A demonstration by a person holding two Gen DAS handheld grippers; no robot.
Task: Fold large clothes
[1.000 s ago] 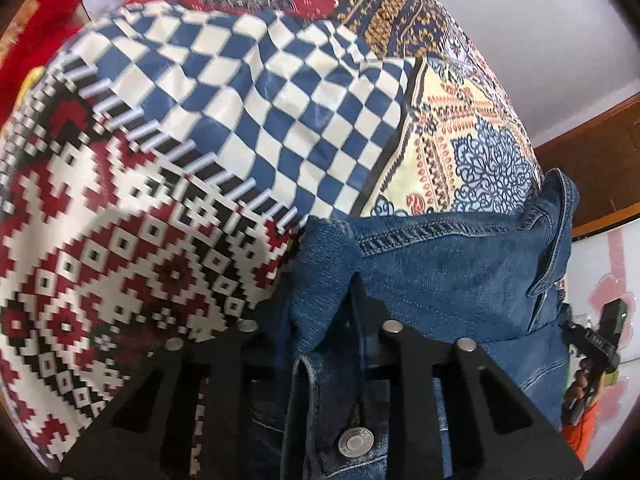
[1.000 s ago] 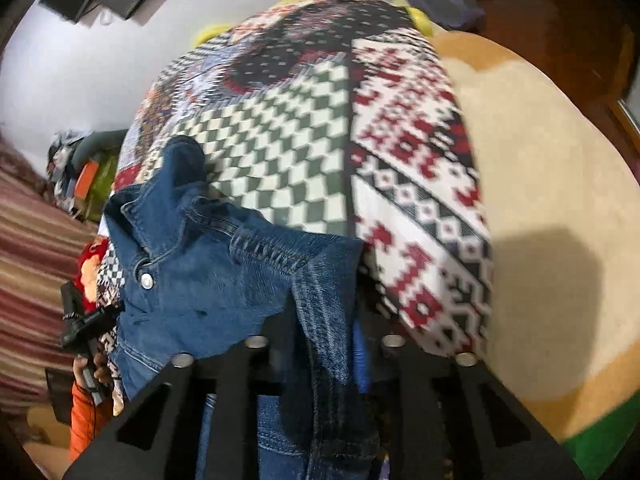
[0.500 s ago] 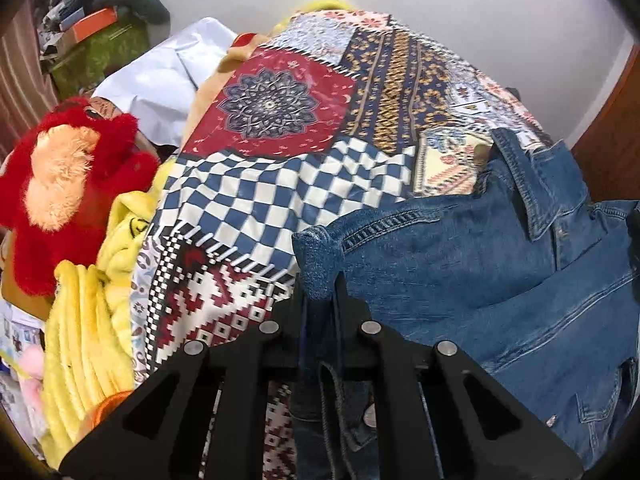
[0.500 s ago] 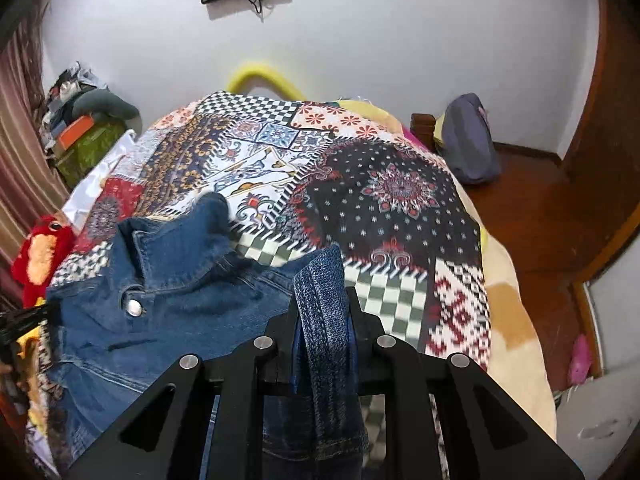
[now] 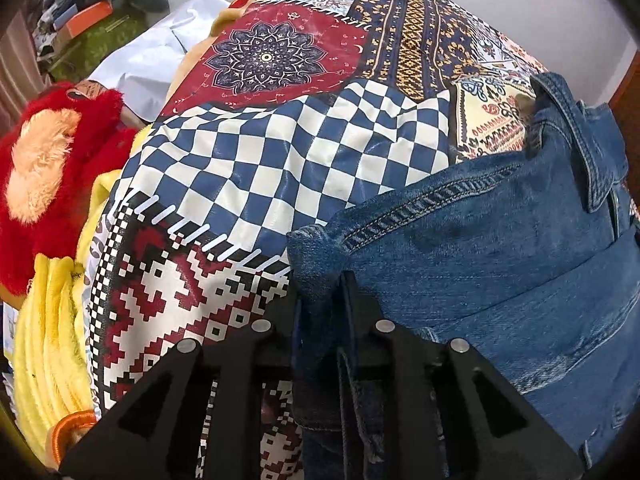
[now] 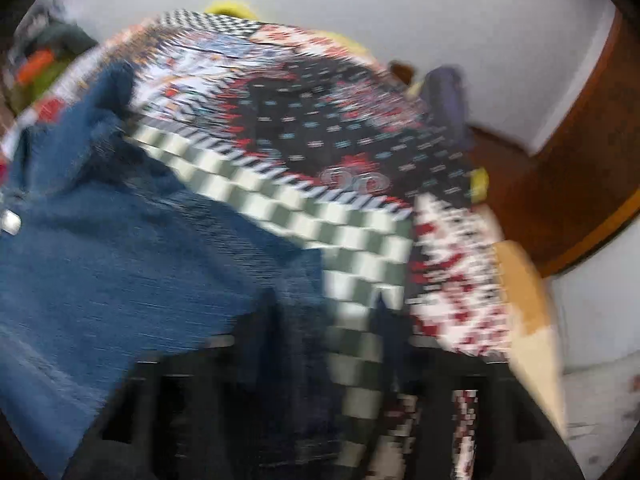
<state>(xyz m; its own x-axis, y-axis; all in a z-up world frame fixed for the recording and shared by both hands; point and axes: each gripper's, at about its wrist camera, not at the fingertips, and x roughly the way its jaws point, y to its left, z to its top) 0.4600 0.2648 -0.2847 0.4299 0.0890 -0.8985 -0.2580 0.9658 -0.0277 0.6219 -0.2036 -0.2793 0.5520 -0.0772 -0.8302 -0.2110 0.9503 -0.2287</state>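
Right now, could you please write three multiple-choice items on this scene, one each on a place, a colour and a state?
1. Where does the denim jacket lie?
A. on the patchwork quilt
B. on a wooden floor
C. on a chair

2. What colour is the plush toy beside the quilt?
A. green
B. red
C. black

3. How is the left hand-held gripper?
A. wide open, nothing in it
B. shut on the quilt
C. shut on the jacket

Answers:
1 A, the quilt's squares show all around the denim.
2 B, red fur with an orange patch.
3 C, a denim edge is pinched between the closed fingers.
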